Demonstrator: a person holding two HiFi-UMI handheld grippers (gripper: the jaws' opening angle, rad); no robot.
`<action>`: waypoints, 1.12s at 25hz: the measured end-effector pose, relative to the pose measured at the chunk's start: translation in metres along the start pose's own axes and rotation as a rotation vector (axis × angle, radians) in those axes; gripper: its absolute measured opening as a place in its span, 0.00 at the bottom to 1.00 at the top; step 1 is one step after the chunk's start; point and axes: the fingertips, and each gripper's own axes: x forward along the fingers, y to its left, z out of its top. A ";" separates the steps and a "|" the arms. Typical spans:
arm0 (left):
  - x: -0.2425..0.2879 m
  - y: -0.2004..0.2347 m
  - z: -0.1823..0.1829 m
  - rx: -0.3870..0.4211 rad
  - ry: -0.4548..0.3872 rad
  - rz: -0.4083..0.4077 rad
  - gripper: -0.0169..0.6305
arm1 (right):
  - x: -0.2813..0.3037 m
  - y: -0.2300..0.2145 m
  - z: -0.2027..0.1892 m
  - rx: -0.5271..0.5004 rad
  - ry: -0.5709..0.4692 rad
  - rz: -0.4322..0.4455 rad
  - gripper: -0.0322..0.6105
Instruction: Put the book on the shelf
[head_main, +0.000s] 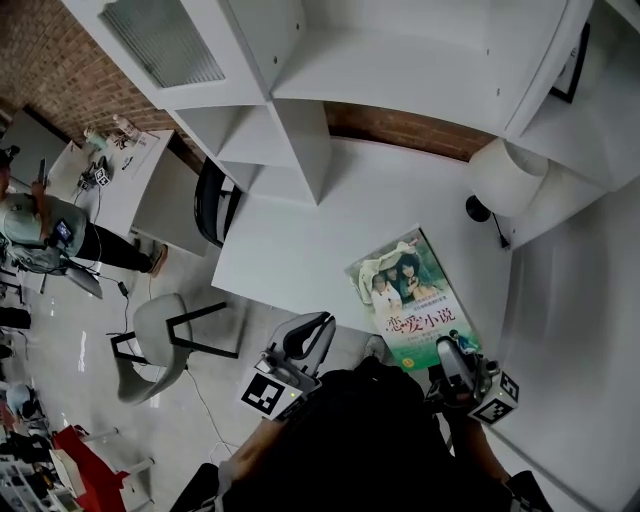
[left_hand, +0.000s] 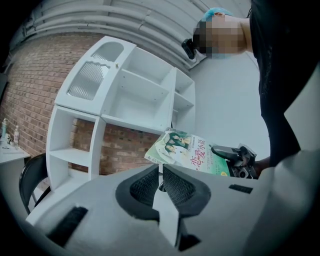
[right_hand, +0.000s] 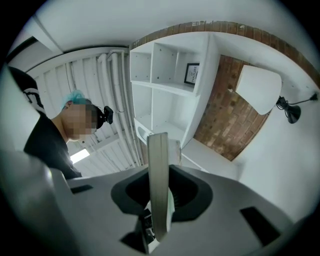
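Holding one book (head_main: 412, 296), right gripper (head_main: 452, 355), one shelf (head_main: 297, 150)

White desk (head_main: 290, 250) set against a red-brick wall (head_main: 420, 130), with an open white shelf unit (head_main: 300, 60) at its back and a white-shaded lamp (head_main: 505, 175) to the right. Black chair (head_main: 212, 200) at the desk's left end; pale chair (head_main: 160, 335) on glossy light floor (head_main: 60, 330).
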 end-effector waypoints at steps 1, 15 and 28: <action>0.004 0.001 0.003 0.004 -0.007 0.005 0.08 | 0.004 -0.002 0.005 0.010 -0.003 0.001 0.17; 0.029 0.029 0.024 0.019 -0.026 -0.041 0.08 | 0.076 -0.009 0.053 0.128 -0.146 0.083 0.17; 0.057 0.050 0.050 0.081 -0.070 -0.112 0.08 | 0.136 -0.015 0.084 0.244 -0.275 0.095 0.17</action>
